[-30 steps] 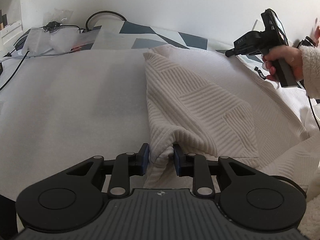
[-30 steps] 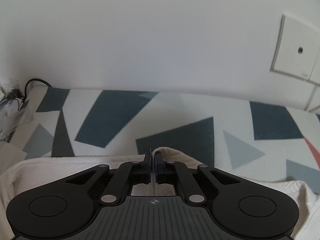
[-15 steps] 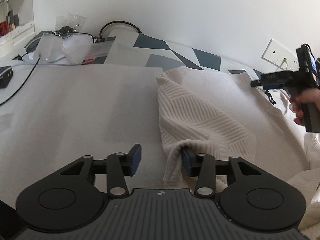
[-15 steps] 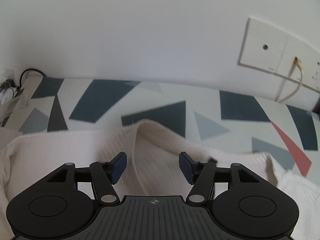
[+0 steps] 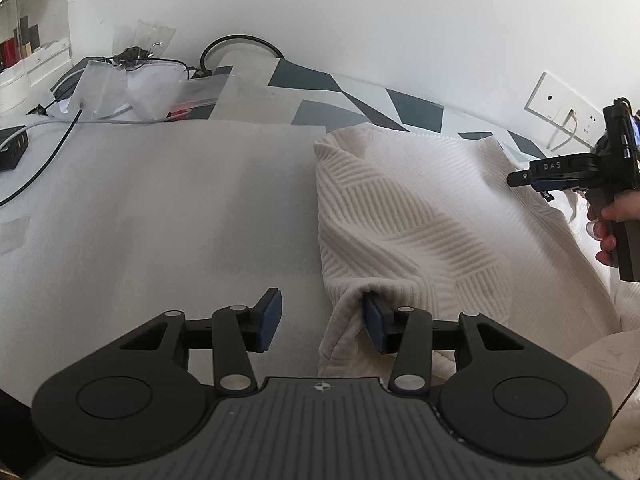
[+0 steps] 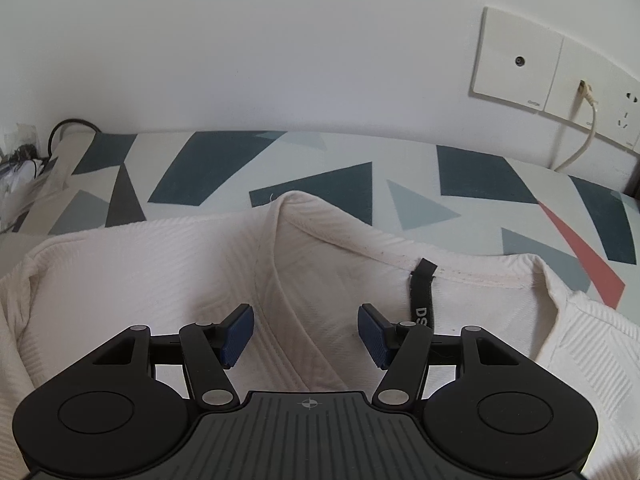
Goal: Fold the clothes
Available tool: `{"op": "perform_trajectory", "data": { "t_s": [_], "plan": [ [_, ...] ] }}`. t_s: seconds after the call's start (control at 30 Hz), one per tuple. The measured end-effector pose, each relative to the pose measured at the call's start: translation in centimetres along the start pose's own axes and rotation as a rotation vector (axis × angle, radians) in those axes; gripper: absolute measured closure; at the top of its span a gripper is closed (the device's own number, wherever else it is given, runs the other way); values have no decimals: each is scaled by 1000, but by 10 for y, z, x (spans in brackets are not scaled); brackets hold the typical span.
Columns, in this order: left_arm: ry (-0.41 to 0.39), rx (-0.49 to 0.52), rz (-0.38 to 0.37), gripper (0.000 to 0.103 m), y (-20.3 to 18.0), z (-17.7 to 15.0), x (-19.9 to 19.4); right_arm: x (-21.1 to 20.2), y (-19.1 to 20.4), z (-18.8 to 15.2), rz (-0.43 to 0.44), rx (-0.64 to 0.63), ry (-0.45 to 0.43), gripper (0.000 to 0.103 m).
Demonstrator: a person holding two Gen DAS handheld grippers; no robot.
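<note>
A cream sweater [image 5: 420,216] with a ribbed chevron weave lies on the right of the white cloth [image 5: 160,220], one side folded over. My left gripper [image 5: 322,324] stands open at its near corner. The fabric hangs against the right pad [image 5: 374,326], and the left pad is clear of it. My right gripper [image 6: 306,332] is open just above the collar [image 6: 360,232], beside the black neck label [image 6: 422,292], gripping nothing. In the left wrist view the right gripper [image 5: 518,179] hovers over the sweater's far right, held by a hand [image 5: 608,228].
Plastic bags [image 5: 120,80], cables [image 5: 60,140] and a black charger [image 5: 12,152] lie at the far left. A tablecloth with blue triangles [image 6: 240,164] runs along the wall. Wall sockets [image 6: 520,64] with a plugged cable are at the right.
Both grippers have opened and let go of the sweater. The right gripper has shifted right along the collar, and the left one has lifted slightly off the corner.
</note>
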State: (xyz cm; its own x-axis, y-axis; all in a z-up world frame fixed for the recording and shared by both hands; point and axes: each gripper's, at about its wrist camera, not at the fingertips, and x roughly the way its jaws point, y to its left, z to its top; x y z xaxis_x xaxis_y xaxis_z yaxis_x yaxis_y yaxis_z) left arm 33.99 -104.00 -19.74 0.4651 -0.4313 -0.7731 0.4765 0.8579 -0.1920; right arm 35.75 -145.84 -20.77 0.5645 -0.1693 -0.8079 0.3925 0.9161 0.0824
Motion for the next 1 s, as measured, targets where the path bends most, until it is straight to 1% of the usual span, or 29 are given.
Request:
{"op": "perform_trajectory", "data": {
  "t_s": [0.2, 0.37, 0.67, 0.77, 0.8, 0.83, 0.87, 0.9, 0.93, 1.0],
  "plan": [
    [9, -4, 0, 57, 1, 0, 2, 7, 1, 3, 3, 6, 9, 49],
    [17, -3, 3, 54, 2, 1, 5, 10, 1, 3, 0, 1, 9, 49],
    [24, 2, 7, 54, 3, 1, 7, 11, 0, 5, 1, 0, 6, 49],
    [24, 0, 19, 46, 4, 2, 6, 9, 3, 3, 1, -18, 1, 48],
    [26, 0, 26, 40, 4, 2, 6, 6, 5, 2, 1, -27, -5, 47],
    [30, 0, 35, 33, 4, 3, 6, 3, 7, 0, 2, -38, -12, 43],
    [38, 2, 43, 29, 5, 4, 5, -1, 8, -2, 2, -48, -20, 39],
    [44, 10, 45, 25, 5, 4, 3, -5, 10, -5, 0, -54, -35, 28],
    [47, 25, 40, 23, 6, 5, 1, -11, 13, -9, -4, -59, -54, 16],
    [35, 61, 28, 23, 8, 7, -10, -23, 16, -21, -7, -62, -86, 4]
  ]
}}
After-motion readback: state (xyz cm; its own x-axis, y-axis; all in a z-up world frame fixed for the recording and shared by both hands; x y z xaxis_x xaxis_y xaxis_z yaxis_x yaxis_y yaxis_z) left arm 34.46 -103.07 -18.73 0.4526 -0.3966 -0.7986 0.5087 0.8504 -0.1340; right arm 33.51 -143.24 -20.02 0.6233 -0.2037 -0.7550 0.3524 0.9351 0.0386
